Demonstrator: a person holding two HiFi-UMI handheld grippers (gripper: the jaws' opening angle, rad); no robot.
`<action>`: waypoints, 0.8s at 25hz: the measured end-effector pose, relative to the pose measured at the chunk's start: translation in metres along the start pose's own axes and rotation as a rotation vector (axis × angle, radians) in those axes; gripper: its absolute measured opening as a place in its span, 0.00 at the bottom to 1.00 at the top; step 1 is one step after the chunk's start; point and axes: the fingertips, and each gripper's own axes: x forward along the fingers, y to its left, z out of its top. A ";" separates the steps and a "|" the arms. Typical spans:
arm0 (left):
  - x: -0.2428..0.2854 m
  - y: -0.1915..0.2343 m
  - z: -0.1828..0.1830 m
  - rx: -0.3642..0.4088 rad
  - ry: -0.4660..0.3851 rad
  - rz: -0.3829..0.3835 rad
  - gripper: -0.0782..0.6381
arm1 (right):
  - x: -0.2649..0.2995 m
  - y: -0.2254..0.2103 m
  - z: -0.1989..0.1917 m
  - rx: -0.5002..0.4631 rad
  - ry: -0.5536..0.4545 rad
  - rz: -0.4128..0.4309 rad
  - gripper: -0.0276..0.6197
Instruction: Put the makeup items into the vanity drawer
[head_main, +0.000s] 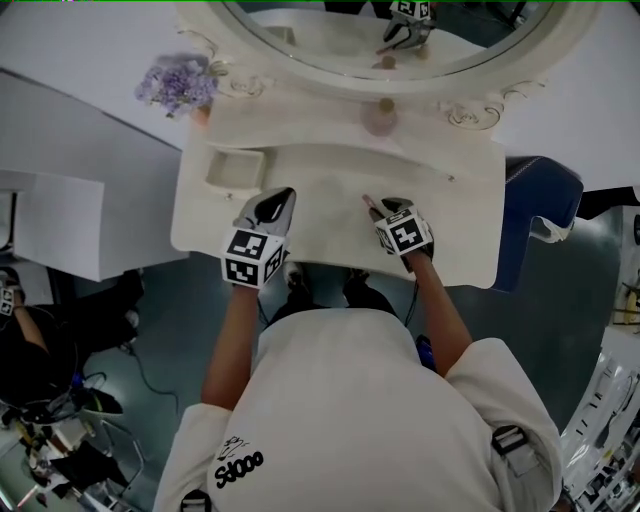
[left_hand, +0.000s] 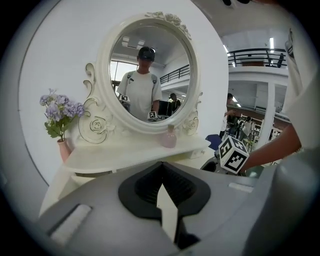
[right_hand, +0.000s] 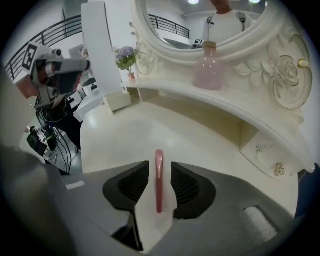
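left tongs (head_main: 283, 196) hovered over the front left of the cream bench (head_main: 330, 170), tips closed together with nothing between them in the left gripper view (left_hand: 160, 165). right tongs (head_main: 381, 207) sat at the front right of the bench, part open around a slim pink stick (right_hand: 159, 185). the stick lay lengthwise in the gap with a sliver of space on each side, so the pads were not pressing it. in the head view the pink stick (head_main: 368, 203) poked out just past the right tongs' tips, lying on the bench top, not in any drawer. further back on the left of the bench was a small white box (head_main: 232, 168), open on top, well apart from the stick. behind that a raised shelf (head_main: 300, 125) carried a pink bottle (head_main: 380, 118) near its middle. purple flowers (head_main: 178, 82) stood at the shelf's left end. an oval mirror (head_main: 380, 40) with a carved white frame rose at the back.
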 end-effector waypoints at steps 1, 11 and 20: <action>-0.001 0.000 -0.001 -0.003 0.002 0.007 0.13 | 0.004 0.000 -0.004 -0.012 0.020 0.001 0.26; -0.016 0.007 -0.009 -0.029 -0.003 0.057 0.14 | 0.019 0.010 -0.005 -0.129 0.087 -0.017 0.20; -0.028 0.022 -0.008 -0.029 -0.022 0.065 0.14 | 0.024 0.019 -0.020 -0.028 0.154 0.043 0.12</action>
